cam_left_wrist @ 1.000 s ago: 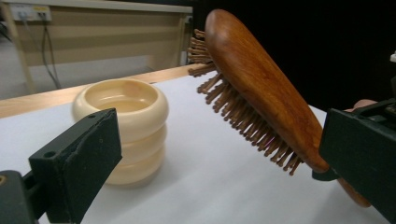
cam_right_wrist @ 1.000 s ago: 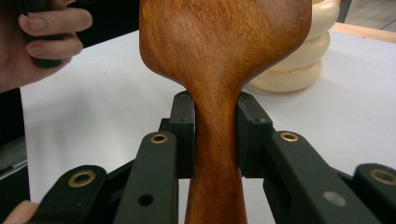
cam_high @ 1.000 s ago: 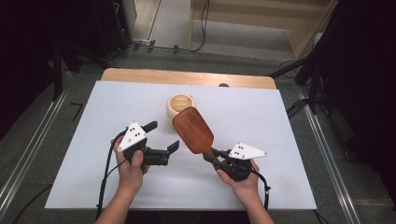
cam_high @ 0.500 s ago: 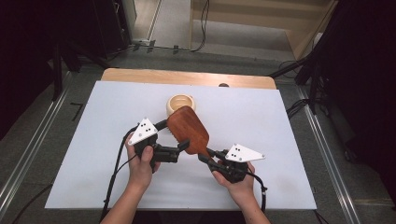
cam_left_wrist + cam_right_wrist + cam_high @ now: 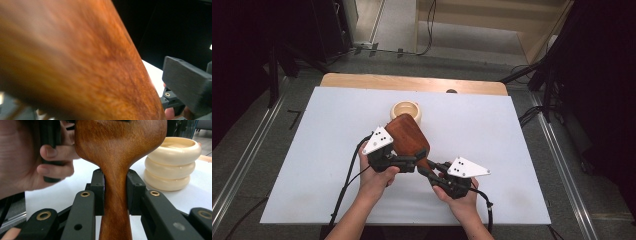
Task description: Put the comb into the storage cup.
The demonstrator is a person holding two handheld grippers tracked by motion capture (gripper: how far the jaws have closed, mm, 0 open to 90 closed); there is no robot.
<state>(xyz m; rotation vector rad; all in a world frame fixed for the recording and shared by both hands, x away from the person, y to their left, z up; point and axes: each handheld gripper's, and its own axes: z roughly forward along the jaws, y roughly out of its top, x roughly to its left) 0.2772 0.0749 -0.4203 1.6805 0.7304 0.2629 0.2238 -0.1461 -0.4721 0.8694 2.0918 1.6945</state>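
Reddish-brown wooden paddle, grain visible, neck clamped in my right gripper; left gripper jaws just closing around its blade

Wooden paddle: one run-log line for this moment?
right gripper: shut on wooden paddle handle | left gripper: closing at blade, contact unclear | cream bowl: on table, behind

Blurred brown wooden paddle beside black tongs
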